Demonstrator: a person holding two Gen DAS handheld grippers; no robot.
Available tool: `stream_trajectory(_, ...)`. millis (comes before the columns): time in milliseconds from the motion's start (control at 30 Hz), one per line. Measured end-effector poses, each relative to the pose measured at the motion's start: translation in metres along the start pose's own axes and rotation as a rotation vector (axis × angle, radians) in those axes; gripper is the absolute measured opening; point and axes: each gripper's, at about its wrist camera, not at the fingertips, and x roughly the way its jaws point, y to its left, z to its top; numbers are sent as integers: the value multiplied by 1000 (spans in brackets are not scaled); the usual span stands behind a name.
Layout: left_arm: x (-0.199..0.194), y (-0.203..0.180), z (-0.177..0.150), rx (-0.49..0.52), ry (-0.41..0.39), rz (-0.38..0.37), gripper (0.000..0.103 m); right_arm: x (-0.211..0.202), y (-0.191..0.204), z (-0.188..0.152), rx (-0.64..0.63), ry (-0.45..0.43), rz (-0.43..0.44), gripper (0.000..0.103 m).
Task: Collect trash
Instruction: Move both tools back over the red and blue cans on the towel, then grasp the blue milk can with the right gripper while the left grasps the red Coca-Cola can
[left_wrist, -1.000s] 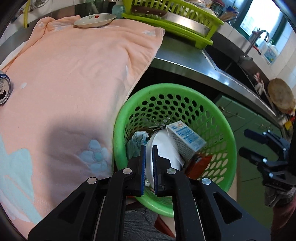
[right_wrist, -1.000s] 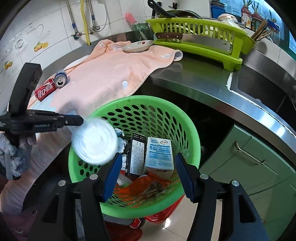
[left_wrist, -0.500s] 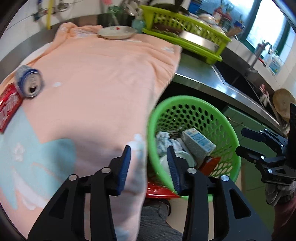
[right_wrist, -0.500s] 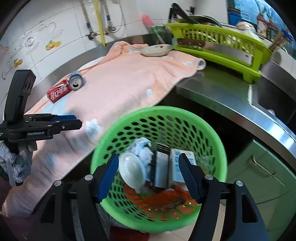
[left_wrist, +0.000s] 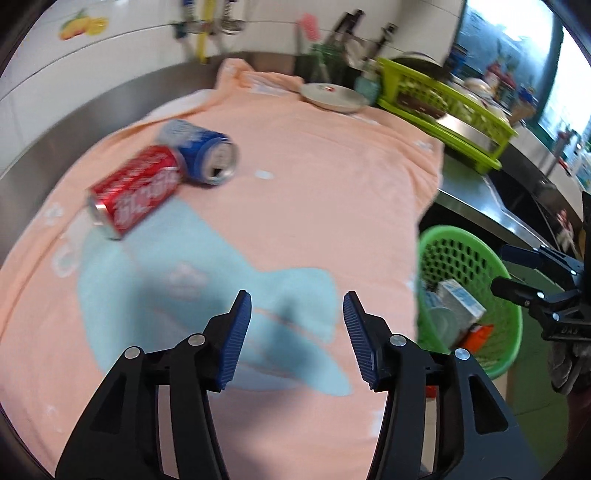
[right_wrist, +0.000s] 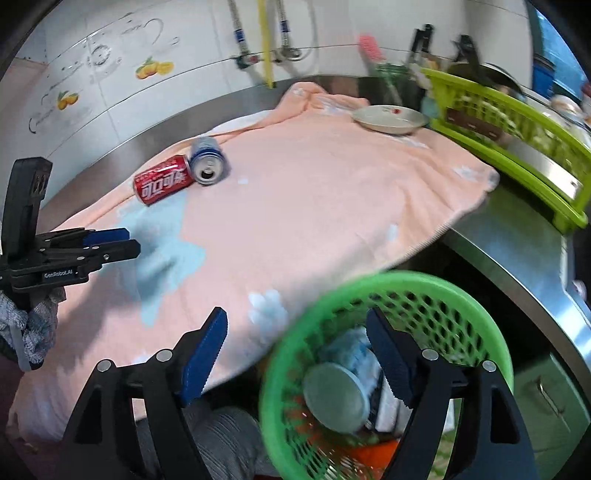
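Where towel (left_wrist: 314, 206) lies: red can (left_wrist: 136, 190), blue can (left_wrist: 201, 157), touching.

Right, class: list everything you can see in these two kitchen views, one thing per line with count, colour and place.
Red can: 1, red, lying on the towel, touching the blue can.
Blue can: 1, blue, lying on the towel.
Towel: 1, peach with pale blue patches, spread over the steel counter.
Basket: 1, green, below the counter edge, holding trash.
Carton: 1, white and blue, in the basket.
Plate: 1, pale, far end of towel.
Dish rack: 1, lime green, on the counter.
Left hand-held gripper: 1, black, blue pads, open, over the towel.
Right hand-held gripper: 1, same, open, above the basket.
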Motion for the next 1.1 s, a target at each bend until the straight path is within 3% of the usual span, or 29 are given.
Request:
stream_trajectory(333, -26, 74, 8, -79, -49, 99, 61, 64, 57, 91, -57, 43, 123, 75)
stream_trajectory(600, -27, 112, 12, -116, -55, 122, 62, 127, 79, 172, -77, 86, 231, 75)
stream_trajectory(867, -22, 137, 16, -149, -57, 132, 63, 198, 97, 232, -60, 165, 231, 75)
stream_trajectory(1100, -22, 145, 26, -145, -66, 143, 63, 242, 97, 245, -44, 224, 221, 75)
